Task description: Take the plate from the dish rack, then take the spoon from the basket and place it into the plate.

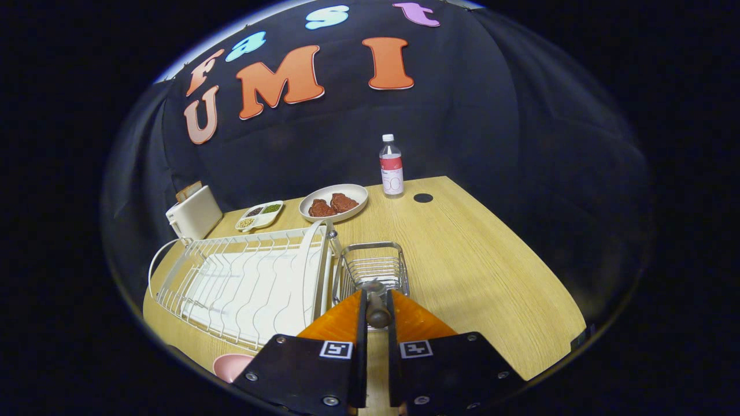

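My gripper (377, 300) is shut on the spoon (377, 315), whose dark wooden handle is pinched between the two fingers. The spoon's metal head (373, 286) points forward over the near rim of the wire basket (370, 263), which stands just ahead of the fingers. A pink plate (231, 365) lies flat on the wooden table (474, 271), left of the gripper's body and in front of the dish rack; only part of it shows. The white wire dish rack (248, 283) stands left of the basket.
Behind the rack stand a white toaster (193, 214) and a small divided dish of beans (260, 215). An oval plate with red meat (334, 203) and a water bottle (391, 166) are farther back. The bare tabletop stretches right of the basket.
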